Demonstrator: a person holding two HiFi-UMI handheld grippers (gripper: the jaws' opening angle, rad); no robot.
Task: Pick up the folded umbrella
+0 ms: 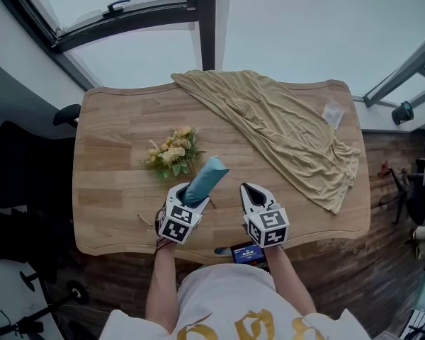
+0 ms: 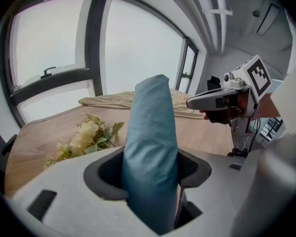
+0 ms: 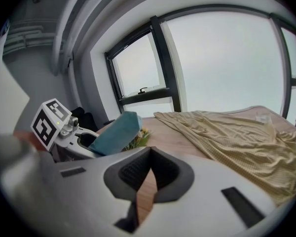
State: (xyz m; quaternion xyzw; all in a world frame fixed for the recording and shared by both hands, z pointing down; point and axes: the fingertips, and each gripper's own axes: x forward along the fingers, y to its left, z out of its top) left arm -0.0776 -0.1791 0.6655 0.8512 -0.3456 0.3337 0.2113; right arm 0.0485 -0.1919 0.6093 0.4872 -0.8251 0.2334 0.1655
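Observation:
The folded umbrella (image 1: 207, 176) is a teal sleeve-shaped bundle, lifted off the wooden table (image 1: 113, 190) and tilted up and away from me. My left gripper (image 1: 191, 193) is shut on its lower end; in the left gripper view the umbrella (image 2: 150, 132) fills the gap between the jaws of that gripper (image 2: 150, 169). My right gripper (image 1: 253, 193) hovers to the right of it, apart from it, with its jaws together and nothing between them (image 3: 149, 174). From the right gripper view, the umbrella (image 3: 113, 132) sticks out of the left gripper (image 3: 84, 139).
A bunch of yellow flowers (image 1: 171, 153) lies on the table just beyond the umbrella. A beige cloth (image 1: 283, 129) is spread over the table's right and far side, with a small clear packet (image 1: 333, 112) on it. Black chairs (image 1: 14, 183) stand at the left.

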